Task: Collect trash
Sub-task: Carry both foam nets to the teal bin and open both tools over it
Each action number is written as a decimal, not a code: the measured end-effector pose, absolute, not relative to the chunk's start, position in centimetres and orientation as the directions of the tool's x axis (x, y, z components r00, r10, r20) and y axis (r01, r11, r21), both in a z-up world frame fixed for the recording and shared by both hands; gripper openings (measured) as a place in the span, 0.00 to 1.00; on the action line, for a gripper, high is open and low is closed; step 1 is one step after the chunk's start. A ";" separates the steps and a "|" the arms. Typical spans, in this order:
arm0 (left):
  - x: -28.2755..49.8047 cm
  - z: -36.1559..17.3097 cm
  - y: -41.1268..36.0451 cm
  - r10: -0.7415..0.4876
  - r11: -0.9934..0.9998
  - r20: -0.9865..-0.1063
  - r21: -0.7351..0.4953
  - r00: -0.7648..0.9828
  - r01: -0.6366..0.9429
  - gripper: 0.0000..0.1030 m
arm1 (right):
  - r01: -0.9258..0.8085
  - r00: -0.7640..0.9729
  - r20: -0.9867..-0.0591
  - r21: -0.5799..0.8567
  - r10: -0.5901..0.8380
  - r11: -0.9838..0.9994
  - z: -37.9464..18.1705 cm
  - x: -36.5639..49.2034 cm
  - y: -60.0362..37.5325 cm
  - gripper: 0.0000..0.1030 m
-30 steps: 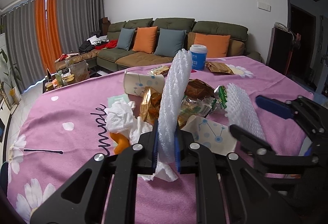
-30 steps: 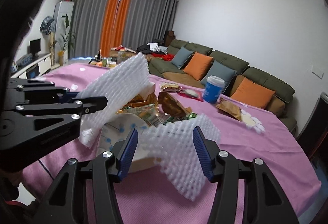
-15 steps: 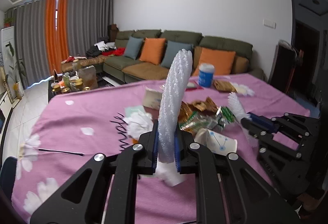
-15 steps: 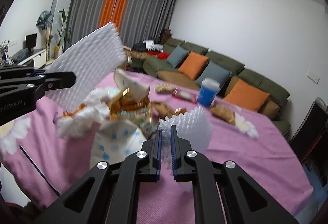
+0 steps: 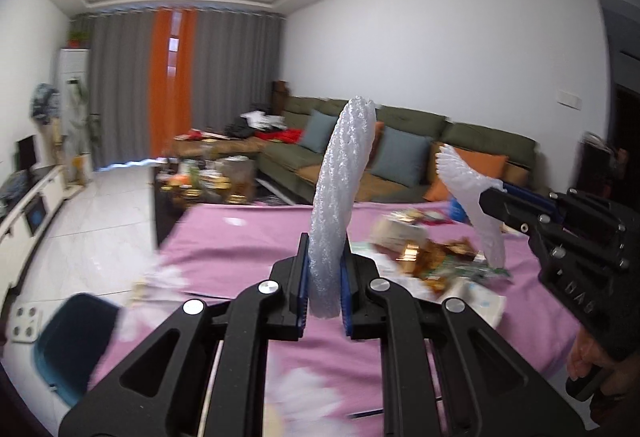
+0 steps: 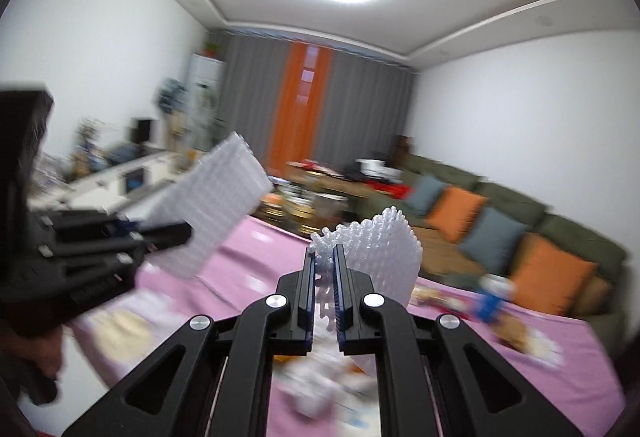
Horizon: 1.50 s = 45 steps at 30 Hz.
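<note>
My left gripper (image 5: 324, 273) is shut on a white foam net sleeve (image 5: 340, 189) that stands upright between its pads, lifted above the table. It also shows at the left of the right wrist view (image 6: 216, 205). My right gripper (image 6: 323, 269) is shut on a second white foam net piece (image 6: 376, 249), also lifted; it shows at the right of the left wrist view (image 5: 472, 197). A pile of trash (image 5: 432, 257) with gold wrappers, a paper cup and tissues lies on the pink tablecloth (image 5: 240, 249) below.
A dark blue bin (image 5: 76, 341) stands on the floor at the table's left edge. A blue and white cup (image 6: 492, 297) stands on the far side of the table. A green sofa (image 5: 420, 153) and a cluttered coffee table (image 5: 200, 181) lie beyond.
Both grippers have risen and swung left with their foam pieces. The right gripper went from open around its foam piece to shut on it. The views now blur with motion.
</note>
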<state>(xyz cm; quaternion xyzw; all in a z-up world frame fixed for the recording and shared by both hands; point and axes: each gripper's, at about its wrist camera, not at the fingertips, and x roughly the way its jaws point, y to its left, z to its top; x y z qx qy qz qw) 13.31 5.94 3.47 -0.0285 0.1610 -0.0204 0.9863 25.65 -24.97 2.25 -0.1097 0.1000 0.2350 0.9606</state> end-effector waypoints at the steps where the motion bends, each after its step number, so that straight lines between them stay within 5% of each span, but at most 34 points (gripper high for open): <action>1: 12.7 3.7 7.3 -0.014 0.998 -0.312 -0.069 0.950 -0.008 0.13 | -0.534 0.835 -0.242 -0.137 0.494 0.834 2.8 26.0 -23.6 0.07; 10: 6.1 4.3 17.7 0.323 0.937 -0.300 -0.027 0.897 -0.347 0.13 | -0.814 0.564 -0.257 -0.017 0.785 0.580 5.4 26.9 -13.3 0.07; 18: 0.9 2.3 25.3 0.479 0.856 -0.352 -0.015 0.804 -0.516 0.13 | -0.917 0.334 -0.337 0.101 0.880 0.387 5.2 27.4 -3.7 0.07; 29: 2.1 -4.4 32.6 0.384 0.813 -0.525 -0.198 0.759 -0.548 0.13 | -0.829 0.040 -0.484 0.472 0.874 0.299 -1.7 33.6 5.9 0.07; 37: 8.2 -8.8 33.7 0.336 0.800 -0.607 -0.220 0.720 -0.559 0.13 | -0.743 -0.005 -0.561 0.556 0.828 0.373 -7.0 34.9 8.9 0.10; 40: 10.3 -10.4 34.3 0.321 0.793 -0.642 -0.220 0.696 -0.569 0.31 | -0.732 0.013 -0.583 0.548 0.812 0.405 -8.1 35.9 9.4 0.26; 45: 12.1 -11.7 35.2 0.340 0.783 -0.650 -0.204 0.679 -0.588 0.40 | -0.712 0.029 -0.584 0.558 0.811 0.427 -8.5 36.5 9.2 0.27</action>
